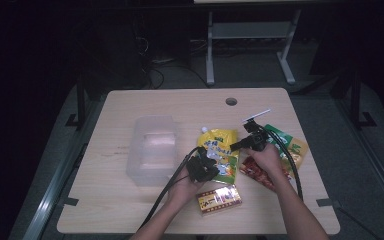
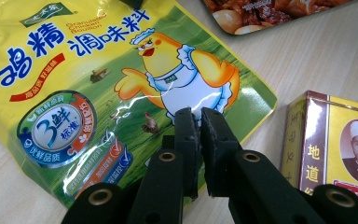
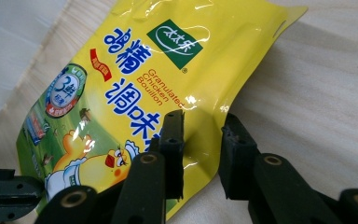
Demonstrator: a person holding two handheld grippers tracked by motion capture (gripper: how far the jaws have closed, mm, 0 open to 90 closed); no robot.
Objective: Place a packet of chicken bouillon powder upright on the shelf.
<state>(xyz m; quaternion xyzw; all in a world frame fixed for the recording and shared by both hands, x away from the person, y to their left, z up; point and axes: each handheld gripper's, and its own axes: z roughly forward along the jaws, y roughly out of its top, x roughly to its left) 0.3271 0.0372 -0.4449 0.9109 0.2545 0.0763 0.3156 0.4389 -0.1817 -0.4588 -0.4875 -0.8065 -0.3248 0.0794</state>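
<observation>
The yellow bouillon pouch [image 1: 219,152] lies flat on the tabletop [image 1: 130,205], near the middle, between a clear plastic container [image 1: 152,147] on its left and a red snack packet [image 1: 254,171] on its right. It is glossy, with blue characters, a green logo and a cartoon chicken in an apron above a green field.

The left gripper [image 2: 199,122] comes in low over the pouch's lower edge, the hand [image 1: 182,187] behind it resting close to the tabletop. Its jaws are clenched on that edge, pinching the foil just under the chicken.

The right gripper [image 3: 200,126] reaches from the other side, its hand [image 1: 267,159] angled down toward the pouch's right edge. Its jaws straddle that edge with a gap between them; from this angle the pads seem not to press the foil yet.

A yellow and maroon box [image 1: 219,199] lies just below the pouch, and a green packet [image 1: 295,147] sits beyond the red one.
</observation>
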